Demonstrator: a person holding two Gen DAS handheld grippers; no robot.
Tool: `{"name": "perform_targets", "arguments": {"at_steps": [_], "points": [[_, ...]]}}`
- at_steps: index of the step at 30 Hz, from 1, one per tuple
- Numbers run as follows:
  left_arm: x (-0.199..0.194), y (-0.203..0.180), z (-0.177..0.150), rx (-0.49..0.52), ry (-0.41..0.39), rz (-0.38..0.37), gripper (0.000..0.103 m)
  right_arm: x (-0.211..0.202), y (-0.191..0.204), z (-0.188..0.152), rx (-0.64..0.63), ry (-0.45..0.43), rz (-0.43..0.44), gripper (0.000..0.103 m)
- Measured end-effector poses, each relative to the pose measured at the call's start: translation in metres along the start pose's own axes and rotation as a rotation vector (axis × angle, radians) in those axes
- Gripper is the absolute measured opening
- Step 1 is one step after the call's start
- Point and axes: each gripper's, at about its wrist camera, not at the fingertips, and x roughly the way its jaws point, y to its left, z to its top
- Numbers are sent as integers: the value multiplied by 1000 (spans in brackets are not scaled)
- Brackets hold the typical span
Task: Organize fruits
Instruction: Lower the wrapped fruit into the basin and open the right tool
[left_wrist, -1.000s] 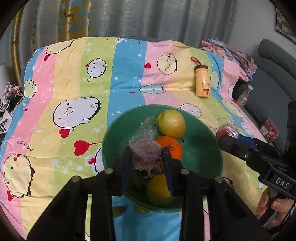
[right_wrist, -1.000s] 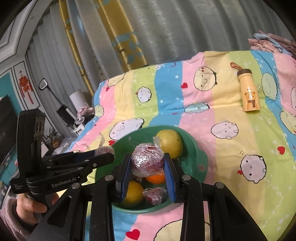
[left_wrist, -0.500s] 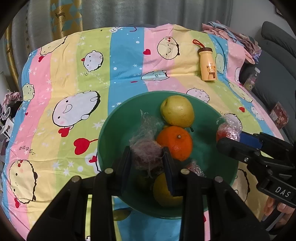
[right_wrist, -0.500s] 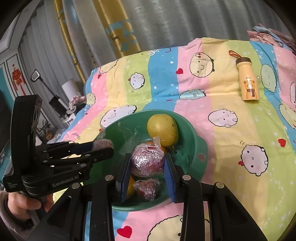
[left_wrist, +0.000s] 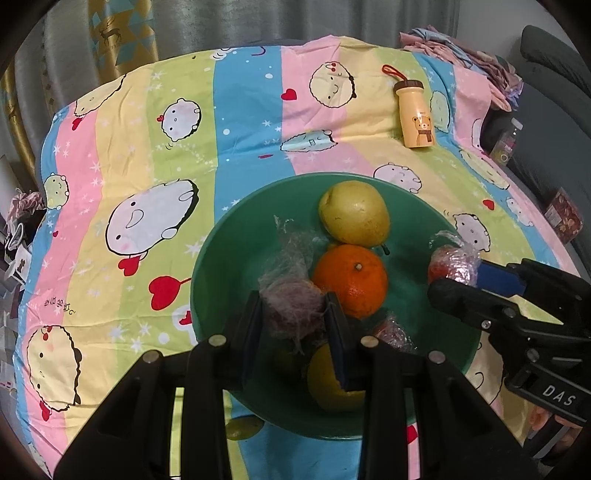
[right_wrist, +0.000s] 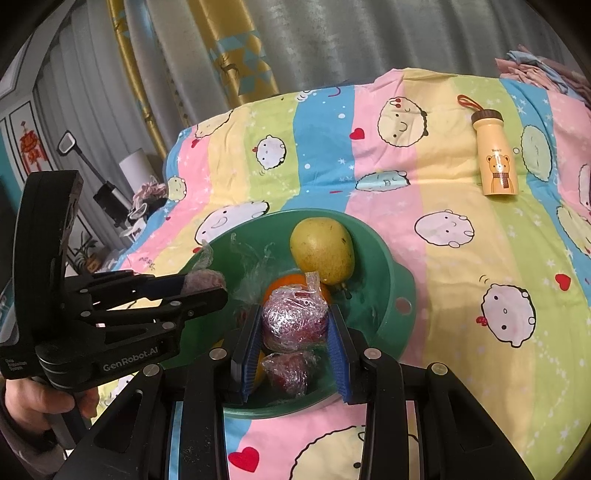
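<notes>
A green bowl (left_wrist: 229, 266) (right_wrist: 384, 258) sits on the striped cartoon bedspread. It holds a yellow pear (left_wrist: 354, 218) (right_wrist: 322, 254), an orange (left_wrist: 351, 280), a yellow fruit (left_wrist: 325, 380) and a small plastic-wrapped red fruit (right_wrist: 290, 371) (left_wrist: 395, 332). My left gripper (left_wrist: 293, 314) is shut on a plastic-wrapped purplish fruit (left_wrist: 291, 301) (right_wrist: 205, 280) over the bowl's near left side. My right gripper (right_wrist: 295, 328) is shut on a plastic-wrapped red fruit (right_wrist: 295, 319) (left_wrist: 452, 264) over the bowl's near side.
A yellow bear-print bottle (left_wrist: 415, 114) (right_wrist: 495, 158) lies on the bedspread behind the bowl to the right. A small yellow-green fruit (left_wrist: 242, 428) lies on the bedspread by the bowl's near edge. Folded clothes (left_wrist: 469, 48) sit at the far right; curtains hang behind.
Both grippers have moved forward and down over the bowl, each still holding its wrapped fruit. The bowl looms larger in both views.
</notes>
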Motion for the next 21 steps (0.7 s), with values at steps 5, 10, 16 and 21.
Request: {"name": "perform_targets", "arguments": {"at_steps": [5, 10, 16, 21], "points": [[3, -2, 1, 11, 18, 9, 33, 0, 0, -1, -2, 2, -7, 36], [6, -4, 2, 18, 32, 14, 33, 0, 0, -1, -5, 5, -9, 36], [10, -7, 2, 28, 48, 22, 33, 1, 0, -1, -11, 8, -20, 36], [12, -7, 1, 37, 56, 30, 33, 0, 0, 0, -11, 7, -23, 36]]}}
